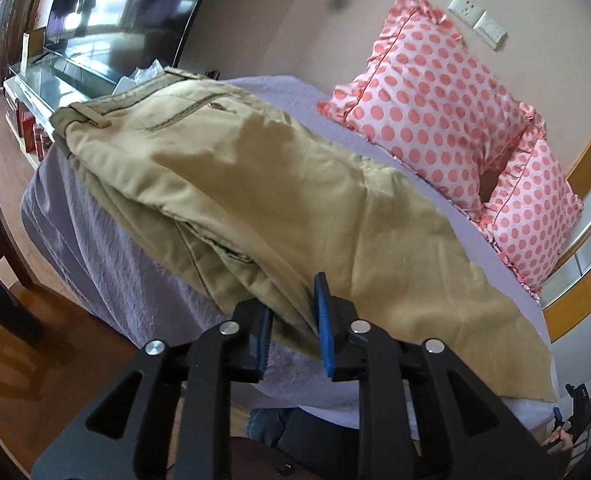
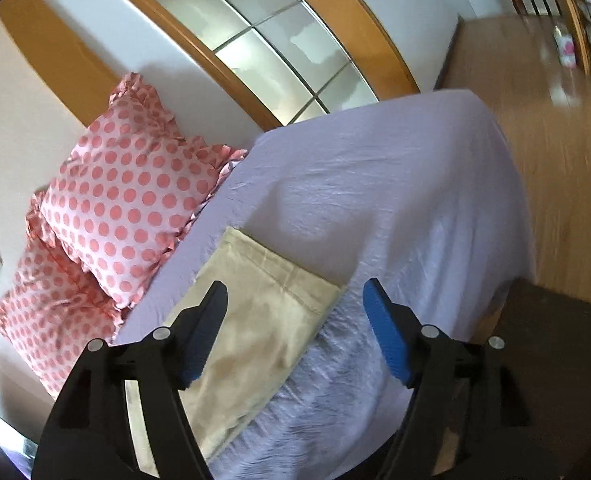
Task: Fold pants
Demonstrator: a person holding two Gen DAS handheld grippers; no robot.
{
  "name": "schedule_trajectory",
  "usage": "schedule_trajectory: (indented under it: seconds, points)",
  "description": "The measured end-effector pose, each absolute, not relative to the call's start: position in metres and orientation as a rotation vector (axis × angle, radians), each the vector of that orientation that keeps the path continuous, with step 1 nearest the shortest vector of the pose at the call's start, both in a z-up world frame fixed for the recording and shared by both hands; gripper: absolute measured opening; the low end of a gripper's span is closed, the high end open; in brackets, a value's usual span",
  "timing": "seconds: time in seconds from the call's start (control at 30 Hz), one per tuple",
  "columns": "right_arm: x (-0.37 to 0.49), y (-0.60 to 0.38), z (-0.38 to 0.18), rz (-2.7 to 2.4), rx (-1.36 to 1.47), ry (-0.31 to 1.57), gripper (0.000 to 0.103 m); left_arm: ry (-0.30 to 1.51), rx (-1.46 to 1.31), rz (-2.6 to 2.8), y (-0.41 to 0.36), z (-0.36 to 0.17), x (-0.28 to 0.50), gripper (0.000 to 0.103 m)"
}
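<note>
**Left tongs pinch the pants edge; right tongs spread above the hem**

Pants [image 1: 255, 184]: khaki, lying along a bed [image 1: 107, 264] covered in a lilac sheet. Waistband end, belt loop and pocket stitching showing, sits toward the far left corner. The cloth looks doubled over itself there, with a second layer and seam peeking out under the near side. The leg runs back toward the near right edge and lies flat.

Left gripper [image 1: 295, 320]: clenched on the near edge of the pants. A bunched fold of khaki passes between the blue pads, which press in from both sides (the fold is raised slightly off the sheet at the pinch).

Right gripper [image 2: 295, 320]: jaws wide apart, holding nothing. It hangs over the leg end; in the right wrist view the hem [image 2: 283, 276] lies flat on the sheet, stitching line visible, between and just beyond the fingers. Left finger overlaps the khaki in the view; right finger sits over bare sheet. Whether either touches the cloth I cannot tell.

Two polka-dot pillows [image 1: 427, 100] lean against the wall at the head of the bed, apart from the pants. A TV [image 1: 127, 8] stands on a low stand beyond the waistband end. Wood floor [image 2: 555, 140] around the bed.
</note>
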State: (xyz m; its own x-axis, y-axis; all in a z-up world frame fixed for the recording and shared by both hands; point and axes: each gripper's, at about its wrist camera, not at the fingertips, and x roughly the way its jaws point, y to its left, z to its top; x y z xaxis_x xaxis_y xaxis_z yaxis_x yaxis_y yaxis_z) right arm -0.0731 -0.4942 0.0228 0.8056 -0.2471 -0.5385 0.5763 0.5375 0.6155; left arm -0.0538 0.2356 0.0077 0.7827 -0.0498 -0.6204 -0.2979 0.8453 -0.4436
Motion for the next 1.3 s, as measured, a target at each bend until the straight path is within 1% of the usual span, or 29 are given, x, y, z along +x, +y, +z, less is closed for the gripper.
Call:
schedule_trajectory:
  seconds: [0.07,0.13,0.23,0.27,0.3,0.33,0.37,0.4,0.43,0.47,0.5,0.53,0.57,0.6,0.7,0.73,0.8,0.87,0.9,0.93,0.97,1.0,1.07,1.1,1.13,1.2,1.23,1.3]
  points:
    - [-0.071,-0.494,0.017,-0.516,0.869,0.428,0.068,0.636,-0.563,0.158,0.238,0.01,-0.063,0.028]
    - [-0.071,-0.488,0.015,-0.526,0.832,0.41,0.067,0.594,-0.576,0.187,0.244,0.012,-0.076,0.032]
    - [-0.063,-0.473,0.012,-0.463,0.798,0.419,0.055,0.53,-0.593,0.275,0.257,0.016,-0.096,0.038]
    - [-0.061,-0.467,0.012,-0.451,0.778,0.419,0.05,0.519,-0.609,0.29,0.262,0.016,-0.101,0.039]
    - [-0.058,-0.462,0.01,-0.431,0.763,0.426,0.047,0.513,-0.622,0.298,0.266,0.015,-0.104,0.04]
    - [-0.055,-0.454,0.008,-0.417,0.74,0.424,0.04,0.514,-0.629,0.299,0.268,0.015,-0.104,0.041]
    - [-0.051,-0.45,0.008,-0.405,0.722,0.425,0.02,0.522,-0.638,0.3,0.271,0.012,-0.104,0.042]
    - [-0.048,-0.447,0.007,-0.379,0.708,0.426,0.006,0.529,-0.642,0.296,0.272,0.01,-0.103,0.043]
    - [-0.042,-0.443,0.01,-0.345,0.693,0.418,0.005,0.532,-0.646,0.289,0.273,0.008,-0.103,0.044]
    - [-0.038,-0.438,0.016,-0.327,0.674,0.405,0.005,0.539,-0.651,0.277,0.273,0.005,-0.102,0.046]
    - [-0.034,-0.432,0.024,-0.312,0.656,0.391,0.005,0.543,-0.653,0.271,0.273,0.003,-0.101,0.053]
    - [-0.027,-0.42,0.039,-0.269,0.626,0.361,0.004,0.55,-0.658,0.269,0.273,0.001,-0.101,0.057]
    - [-0.016,-0.406,0.054,-0.218,0.606,0.342,0.004,0.55,-0.663,0.272,0.272,0.0,-0.101,0.066]
    - [-0.008,-0.39,0.068,-0.156,0.588,0.325,0.004,0.543,-0.669,0.273,0.272,-0.001,-0.102,0.072]
    - [0.022,-0.313,0.108,0.106,0.495,0.302,0.004,0.506,-0.666,0.241,0.266,0.002,-0.105,0.077]
    - [0.033,-0.274,0.117,0.222,0.444,0.313,0.004,0.501,-0.659,0.233,0.264,0.003,-0.106,0.078]
    - [0.044,-0.217,0.117,0.368,0.364,0.363,0.004,0.488,-0.629,0.213,0.257,0.006,-0.105,0.082]
    - [0.054,-0.15,0.099,0.519,0.23,0.509,0.006,0.49,-0.603,0.191,0.249,0.006,-0.102,0.084]
    - [0.055,-0.114,0.081,0.605,0.139,0.622,0.011,0.491,-0.6,0.174,0.247,0.006,-0.1,0.085]
    - [0.054,-0.095,0.07,0.647,0.079,0.686,0.018,0.494,-0.6,0.159,0.245,0.004,-0.097,0.086]
    - [0.048,-0.078,0.056,0.671,0.015,0.742,0.021,0.5,-0.601,0.14,0.243,0.002,-0.094,0.089]
    - [0.041,-0.071,0.049,0.683,-0.009,0.757,0.033,0.515,-0.601,0.123,0.242,-0.001,-0.089,0.09]
    - [0.031,-0.076,0.05,0.697,0.021,0.738,0.074,0.539,-0.599,0.094,0.238,-0.007,-0.08,0.09]
    - [0.026,-0.086,0.056,0.714,0.075,0.71,0.08,0.539,-0.599,0.088,0.237,-0.008,-0.078,0.09]
    - [0.024,-0.095,0.061,0.733,0.116,0.688,0.084,0.535,-0.599,0.085,0.235,-0.008,-0.076,0.09]
    - [0.02,-0.114,0.071,0.718,0.181,0.64,0.086,0.535,-0.597,0.086,0.233,-0.009,-0.068,0.09]
    - [0.028,-0.11,0.079,0.695,0.192,0.631,0.088,0.539,-0.594,0.093,0.233,-0.01,-0.065,0.09]
    - [0.031,-0.124,0.079,0.653,0.235,0.632,0.088,0.558,-0.592,0.118,0.235,-0.01,-0.056,0.09]
